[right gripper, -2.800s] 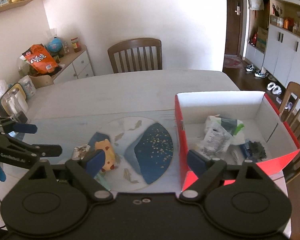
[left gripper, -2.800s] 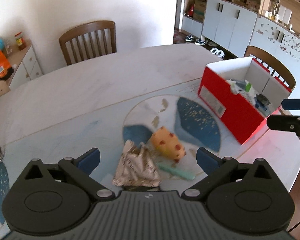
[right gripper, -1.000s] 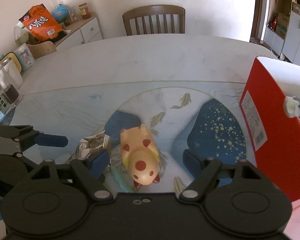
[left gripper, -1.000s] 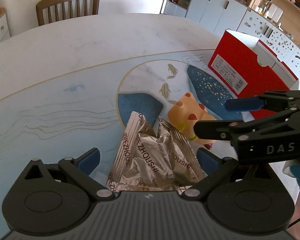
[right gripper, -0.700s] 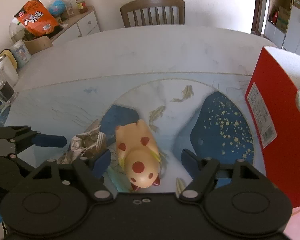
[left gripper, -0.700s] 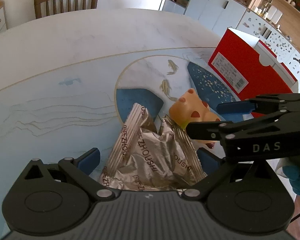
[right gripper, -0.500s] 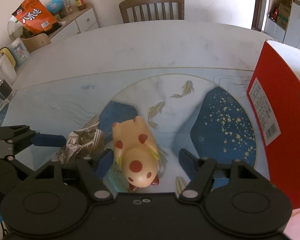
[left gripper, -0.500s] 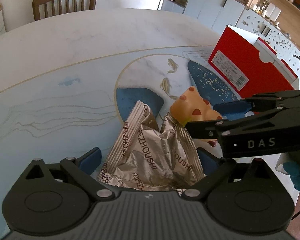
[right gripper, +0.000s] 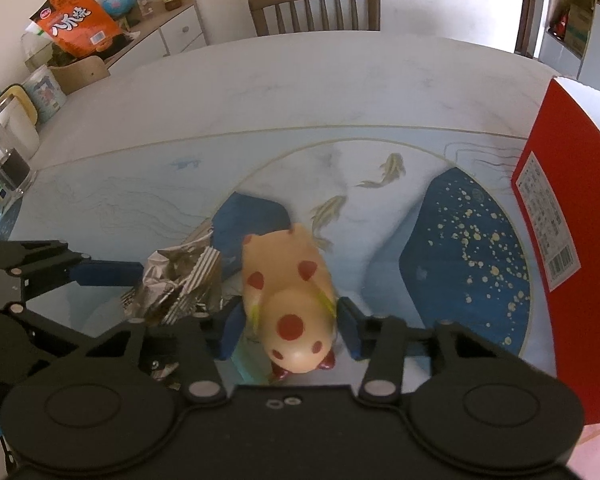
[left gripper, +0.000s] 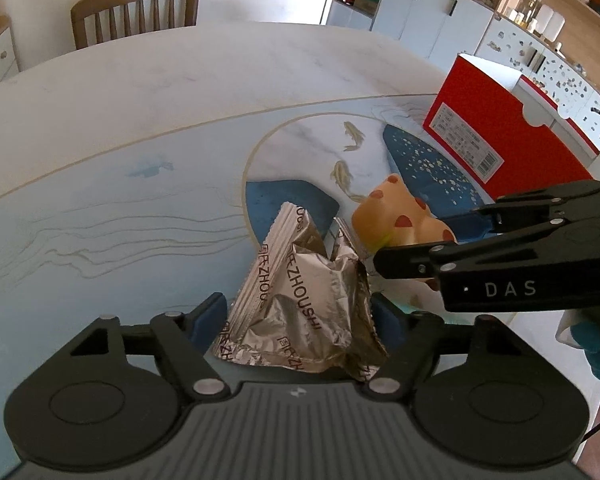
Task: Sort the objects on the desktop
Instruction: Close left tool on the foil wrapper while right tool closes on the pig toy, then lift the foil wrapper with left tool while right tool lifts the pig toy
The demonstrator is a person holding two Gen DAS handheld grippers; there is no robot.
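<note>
Two hand-held grippers low over the table mat (left gripper: pixel 100 208), side by side, each around its own item.

Left gripper (left gripper: pixel 300 316): jaws closing, with the crumpled silver foil snack packet (left gripper: pixel 300 304) between the blue pads. Pads right at the packet's two edges, apparently touching the foil; firm grip not clear. Packet lying on the mat, partly over a dark blue patch of the print, just beside the toy pig.

Right gripper (right gripper: pixel 288 328): jaws closing too, with the yellow toy pig with red spots (right gripper: pixel 290 300) between the fingers. Both blue pads against the pig's flanks, near the rear half of the body. Pig resting on the mat, head away from the camera, toward the printed fish. Seen from the left wrist view, right gripper's black fingers across the pig (left gripper: pixel 400 220), one finger on each side.

Something pale green (right gripper: pixel 246 360) flat on the mat under the pig's tail end; too hidden for a name.

Red cardboard box (right gripper: pixel 560 240) standing to the right, apart from the pig, white label on its side. Contents not visible from either camera.

Wooden chair (right gripper: pixel 314 6) at the far side of the table. Orange snack bag (right gripper: pixel 76 20) on a sideboard at far left.
</note>
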